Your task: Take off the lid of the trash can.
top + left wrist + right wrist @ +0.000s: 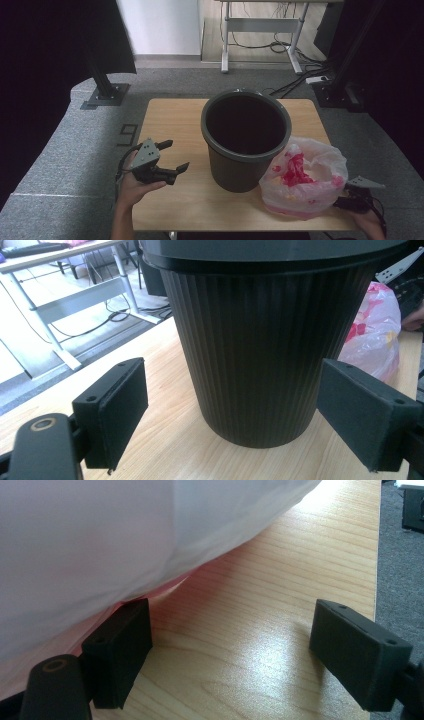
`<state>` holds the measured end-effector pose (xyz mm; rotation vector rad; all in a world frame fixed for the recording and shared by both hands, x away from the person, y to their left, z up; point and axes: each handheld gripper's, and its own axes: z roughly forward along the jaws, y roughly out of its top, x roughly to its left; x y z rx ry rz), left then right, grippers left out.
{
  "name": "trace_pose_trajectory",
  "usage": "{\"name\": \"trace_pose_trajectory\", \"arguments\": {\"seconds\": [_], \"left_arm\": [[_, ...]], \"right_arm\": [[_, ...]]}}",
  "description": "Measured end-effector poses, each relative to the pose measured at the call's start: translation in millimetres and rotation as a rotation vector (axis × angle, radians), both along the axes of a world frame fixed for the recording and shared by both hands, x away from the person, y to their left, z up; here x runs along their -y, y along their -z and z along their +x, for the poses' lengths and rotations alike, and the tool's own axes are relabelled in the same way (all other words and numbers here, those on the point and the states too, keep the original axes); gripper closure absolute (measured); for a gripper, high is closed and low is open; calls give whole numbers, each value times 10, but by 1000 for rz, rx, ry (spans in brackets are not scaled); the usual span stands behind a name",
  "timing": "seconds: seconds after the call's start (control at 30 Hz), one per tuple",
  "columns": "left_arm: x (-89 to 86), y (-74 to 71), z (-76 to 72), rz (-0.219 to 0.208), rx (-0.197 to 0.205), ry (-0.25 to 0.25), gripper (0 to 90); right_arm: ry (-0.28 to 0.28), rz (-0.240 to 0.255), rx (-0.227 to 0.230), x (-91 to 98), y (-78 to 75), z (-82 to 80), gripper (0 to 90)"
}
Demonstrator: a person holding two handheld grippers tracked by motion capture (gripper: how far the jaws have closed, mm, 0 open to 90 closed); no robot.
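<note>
Approach seems the step in hand: the left gripper (170, 156), fingers spread and empty, faces the ribbed bin (245, 145) mid-table (170, 210). The right gripper (225, 645), fingers wide apart, rests against the plastic bag (305, 177) beside the bin; closing on the film comes next.

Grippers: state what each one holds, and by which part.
Nothing is held. The left gripper is open, facing the bin without touching it. The right gripper is open beside the bag, one jaw at its underside.

Bare surface (165, 120) lies left of the bucket (245, 150); on its right the plastic bag (305, 175) touches it, blocking passage.
</note>
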<state>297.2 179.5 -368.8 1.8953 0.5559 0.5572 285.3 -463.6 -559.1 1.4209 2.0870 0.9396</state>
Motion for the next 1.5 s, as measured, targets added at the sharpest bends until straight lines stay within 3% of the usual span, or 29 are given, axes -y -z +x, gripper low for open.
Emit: {"name": "trace_pose_trajectory", "arguments": {"seconds": [0.7, 0.9, 1.17, 1.4, 1.5], "left_arm": [[130, -216, 54, 41, -6, 2, 135], [133, -314, 65, 18, -1, 10, 135], [215, -435, 108, 39, 3, 13, 135], [277, -494, 145, 31, 7, 15, 137], [274, -516, 173, 3, 11, 4, 144]], "right_arm": [[1, -1, -1, -2, 0, -5, 170], [4, 0, -1, -4, 0, -8, 170], [5, -1, -1, -5, 0, -9, 169], [1, 0, 0, -5, 0, -7, 167], [0, -1, -1, -4, 0, -7, 167]]}}
